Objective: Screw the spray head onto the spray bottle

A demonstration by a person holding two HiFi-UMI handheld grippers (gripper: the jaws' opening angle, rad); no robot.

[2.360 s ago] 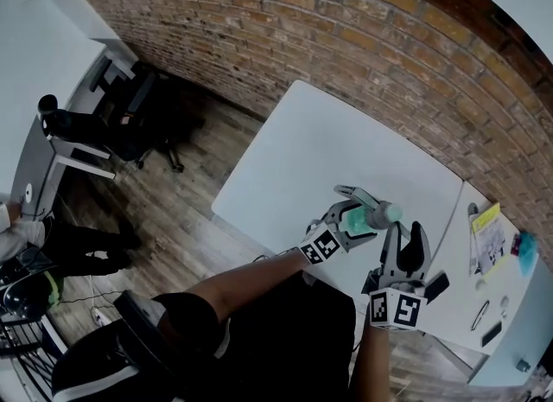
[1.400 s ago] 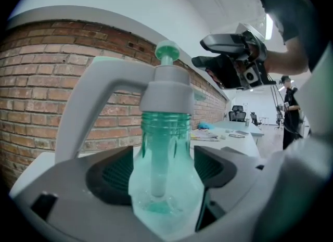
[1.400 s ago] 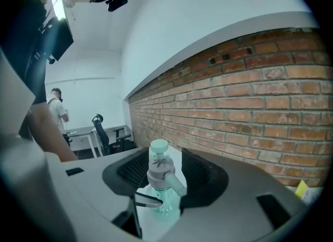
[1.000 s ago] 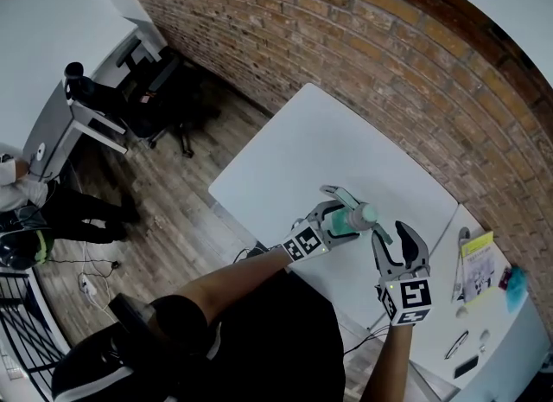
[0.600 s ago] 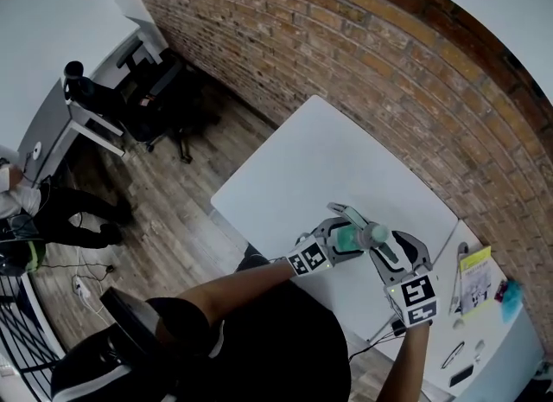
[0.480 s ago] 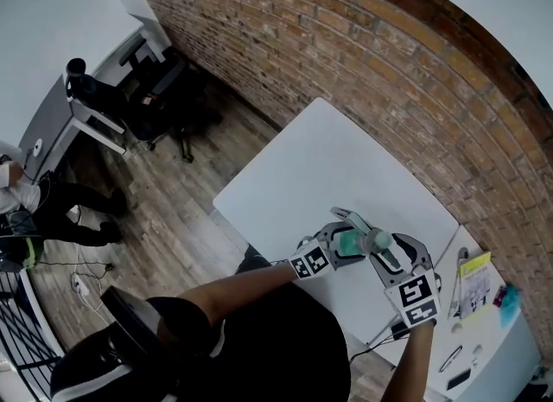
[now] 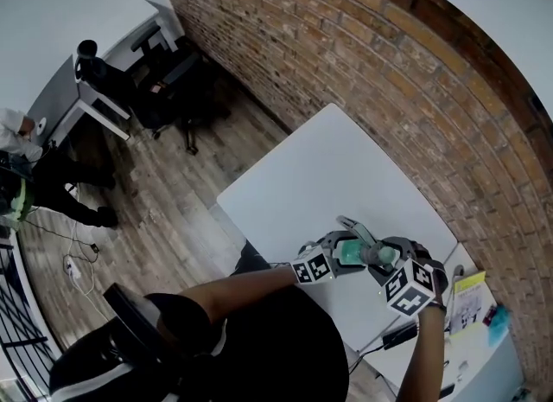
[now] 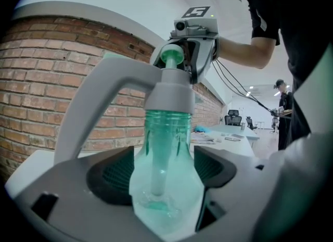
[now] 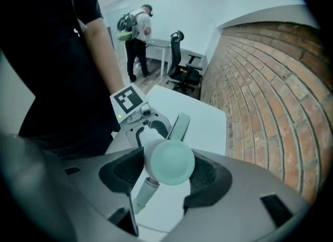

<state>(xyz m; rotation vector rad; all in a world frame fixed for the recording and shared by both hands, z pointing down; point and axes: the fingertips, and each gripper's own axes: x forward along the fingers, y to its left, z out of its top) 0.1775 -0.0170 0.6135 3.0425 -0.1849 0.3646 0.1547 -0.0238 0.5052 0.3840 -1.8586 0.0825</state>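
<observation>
Brick wall (image 7: 389, 63) behind, white table (image 7: 328, 175) below the green spray bottle (image 7: 349, 253) in the head view. Carried off the surface, roughly level. Gripped at the body by the left gripper (image 7: 344, 245), met at the neck end by the right gripper (image 7: 384, 258).

Left gripper view: clamped on the spray bottle (image 8: 165, 152), one pad pressed to each side of its body. Seated on the bottle's neck, the grey spray head (image 8: 169, 92); beyond the bottle, at that head's top, the right gripper (image 8: 179, 53).

Right gripper view: jaws opening, with the round top of the spray head (image 9: 169, 162) between them, a pad close at either side. Behind the bottle's far end, the left gripper (image 9: 148, 126).
</observation>
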